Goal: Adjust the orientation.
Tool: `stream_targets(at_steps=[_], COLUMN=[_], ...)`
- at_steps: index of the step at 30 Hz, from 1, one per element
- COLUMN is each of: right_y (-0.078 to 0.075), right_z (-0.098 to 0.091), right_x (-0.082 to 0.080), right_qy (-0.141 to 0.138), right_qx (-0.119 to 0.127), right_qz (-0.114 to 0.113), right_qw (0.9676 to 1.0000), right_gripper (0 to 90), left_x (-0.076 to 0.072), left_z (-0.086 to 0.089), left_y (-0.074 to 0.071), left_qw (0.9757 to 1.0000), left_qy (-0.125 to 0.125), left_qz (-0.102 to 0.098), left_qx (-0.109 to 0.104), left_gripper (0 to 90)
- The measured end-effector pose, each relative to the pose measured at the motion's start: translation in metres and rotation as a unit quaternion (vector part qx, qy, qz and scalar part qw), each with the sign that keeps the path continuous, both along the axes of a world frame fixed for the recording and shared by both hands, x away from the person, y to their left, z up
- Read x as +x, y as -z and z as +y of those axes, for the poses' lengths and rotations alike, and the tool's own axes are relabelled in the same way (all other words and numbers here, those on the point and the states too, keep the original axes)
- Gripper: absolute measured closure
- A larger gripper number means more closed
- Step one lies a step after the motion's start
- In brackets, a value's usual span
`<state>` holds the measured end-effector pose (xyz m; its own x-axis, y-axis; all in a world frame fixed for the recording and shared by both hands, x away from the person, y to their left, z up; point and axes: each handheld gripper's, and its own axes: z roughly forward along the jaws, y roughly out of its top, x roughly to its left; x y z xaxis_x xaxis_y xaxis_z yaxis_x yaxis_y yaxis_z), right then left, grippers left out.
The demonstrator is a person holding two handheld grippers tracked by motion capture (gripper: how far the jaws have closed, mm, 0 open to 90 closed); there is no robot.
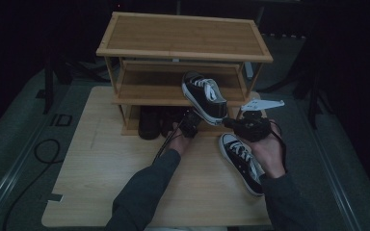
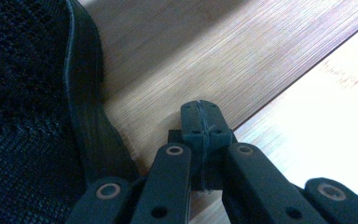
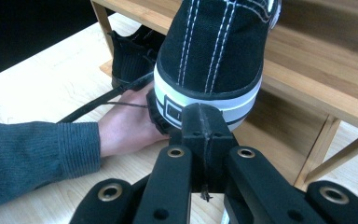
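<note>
**Sneaker raised at the bamboo rack**

Forearms in grey knit sleeves enter the high view from below. On the pale wooden counter, a black canvas sneaker with white laces lies just beside the right hand. The left claw and right claw reach toward a three-tier bamboo shoe rack; between them a second black-and-white sneaker is raised, tilted, before the middle shelf. Dark shoes stand on the bottom tier. The room around is dim.

From the left claw view, the left claw is pressed together with nothing in it, low over bamboo boards; a black mesh shoe crowds its left.

From the right claw view, the right claw is pressed together, its tip against the raised sneaker's heel. The left hand is beside that heel, near the rack's leg.
</note>
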<state>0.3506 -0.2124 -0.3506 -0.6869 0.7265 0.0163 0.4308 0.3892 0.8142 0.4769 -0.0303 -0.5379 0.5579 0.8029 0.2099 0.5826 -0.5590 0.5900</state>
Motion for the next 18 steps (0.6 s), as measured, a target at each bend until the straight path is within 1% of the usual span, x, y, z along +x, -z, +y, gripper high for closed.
stream_targets(at_steps=[3,8,15,16,18], right_y=[-0.0007,-0.0014,-0.0032,-0.0033,-0.0033], right_z=[0.0014,0.0018,0.0071,0.0082,0.01], right_x=[0.0006,0.0018,0.0044,0.0047,0.0051], right_qy=[0.002,0.004,0.002,0.002,0.002], right_qx=[0.0,0.003,0.001,0.0,0.002], right_qz=[-0.005,-0.006,-0.008,-0.008,-0.008], right_qw=[1.0,1.0,1.0,1.0,1.0], right_gripper=[90.0,90.0,90.0,90.0,90.0], left_x=[-0.0001,0.0003,0.0007,0.0005,0.0004], left_z=[-0.0002,-0.0008,-0.0011,-0.0011,-0.0012], left_y=[0.0,0.0002,0.0007,-0.0002,-0.0002], left_qw=[1.0,1.0,1.0,1.0,1.0], left_qy=[-0.001,-0.003,-0.002,-0.003,-0.004], left_qz=[0.0,-0.001,-0.003,0.001,0.0], left_qx=[-0.001,-0.002,-0.003,0.003,0.004], left_gripper=[90.0,90.0,90.0,90.0,90.0])
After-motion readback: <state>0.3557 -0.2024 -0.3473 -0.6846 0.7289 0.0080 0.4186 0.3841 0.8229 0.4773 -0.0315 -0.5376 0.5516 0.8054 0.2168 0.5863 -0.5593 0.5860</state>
